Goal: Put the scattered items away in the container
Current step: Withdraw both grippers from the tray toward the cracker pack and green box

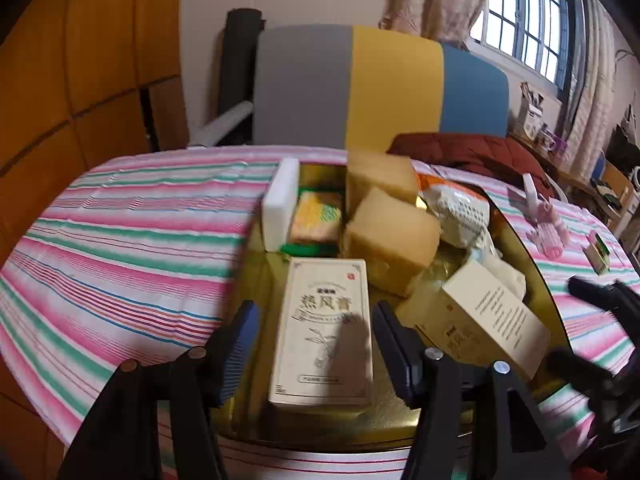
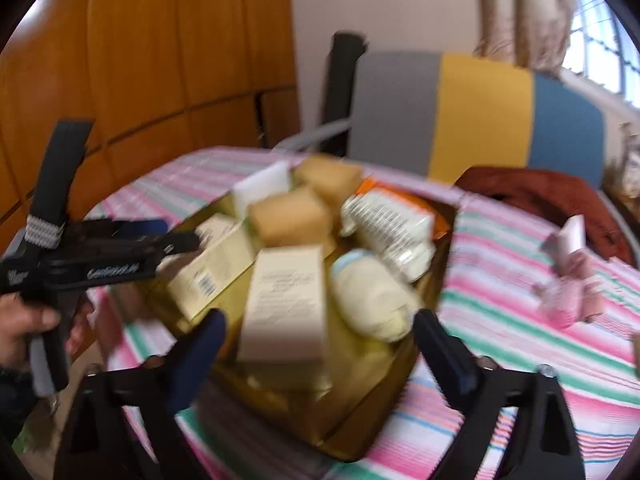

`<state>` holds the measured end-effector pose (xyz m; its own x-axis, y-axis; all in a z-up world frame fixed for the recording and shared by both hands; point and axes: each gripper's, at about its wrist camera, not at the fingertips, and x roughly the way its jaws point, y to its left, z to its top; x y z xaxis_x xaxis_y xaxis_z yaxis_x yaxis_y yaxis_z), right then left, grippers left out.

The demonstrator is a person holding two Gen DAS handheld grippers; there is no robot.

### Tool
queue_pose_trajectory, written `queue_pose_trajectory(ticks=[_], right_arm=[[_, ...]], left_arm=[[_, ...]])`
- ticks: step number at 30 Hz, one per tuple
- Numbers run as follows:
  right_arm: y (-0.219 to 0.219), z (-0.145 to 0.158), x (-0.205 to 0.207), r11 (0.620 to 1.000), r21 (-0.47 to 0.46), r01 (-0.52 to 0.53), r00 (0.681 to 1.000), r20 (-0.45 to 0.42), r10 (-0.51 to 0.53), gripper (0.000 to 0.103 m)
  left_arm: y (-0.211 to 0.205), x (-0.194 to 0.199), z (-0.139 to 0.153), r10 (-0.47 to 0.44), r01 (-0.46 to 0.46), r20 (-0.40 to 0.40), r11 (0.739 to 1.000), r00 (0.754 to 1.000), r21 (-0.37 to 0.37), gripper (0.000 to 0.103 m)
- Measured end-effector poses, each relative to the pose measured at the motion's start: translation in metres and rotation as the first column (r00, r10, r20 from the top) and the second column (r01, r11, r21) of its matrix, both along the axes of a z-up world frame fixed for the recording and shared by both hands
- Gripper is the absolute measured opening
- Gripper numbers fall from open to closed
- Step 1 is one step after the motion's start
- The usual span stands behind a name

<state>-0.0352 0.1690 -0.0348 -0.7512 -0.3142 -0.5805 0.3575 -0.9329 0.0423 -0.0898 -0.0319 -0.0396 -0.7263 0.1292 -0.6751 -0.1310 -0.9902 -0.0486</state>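
My left tongs (image 1: 316, 344) are spread apart. A cream box with a leaf drawing (image 1: 322, 334) lies flat between the two tips, in the gold tray (image 1: 532, 248). There is a gap on each side of the box, so the pads (image 1: 240, 344) do not squeeze it. I am not holding it.

My right tongs (image 2: 320, 344) are spread very wide, as wide as they go. A second cream box (image 2: 286, 304) sits between the tips, leaning on the other things in the tray. The tips stay clear of its sides. This picture is blurry, so small things are hard to see.

The tray sits on a table with a striped cloth (image 1: 120, 220) in pink, green and white. It is quite full. At the back a white block (image 1: 280, 204) stands on its edge. Next to it is a small yellow and green sponge (image 1: 318, 218). Two tan blocks (image 1: 390, 224) are piled in the middle. An orange and white packet (image 1: 460, 208) lies at the right side of the tray. A soft white bundle (image 2: 372, 300) lies just beside the second box.

Two things are not in the tray. A pink bundle (image 1: 548, 232) lies on the cloth to the right. A small green and white box (image 1: 598, 252) lies near it, closer to the table edge.

My left hand (image 2: 24, 324) shows in the right picture, gripping the handle of the left tongs.
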Motion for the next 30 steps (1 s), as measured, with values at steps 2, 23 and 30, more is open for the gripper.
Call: queue_pose_trajectory(ticks=[2,23,30], right_arm=[[0.008,0.007,0.003,0.998,0.001,0.061,0.997,-0.037,-0.061,0.103],[0.267,0.001,0.019,0.865,0.038,0.499,0.85,0.173,-0.498,0.103],[0.403,0.02,0.021,0.737,-0.1,0.669,0.723,0.321,-0.612,0.103]], left_arm=[[-0.002,0.004,0.008,0.014,-0.014,-0.023,1.0,1.0,0.011,0.064],[0.117,0.014,0.041,-0.288,0.282,0.034,0.951,0.957,0.13,0.065],[0.212,0.025,0.037,-0.473,0.468,0.065,0.88,0.878,0.085,0.067]])
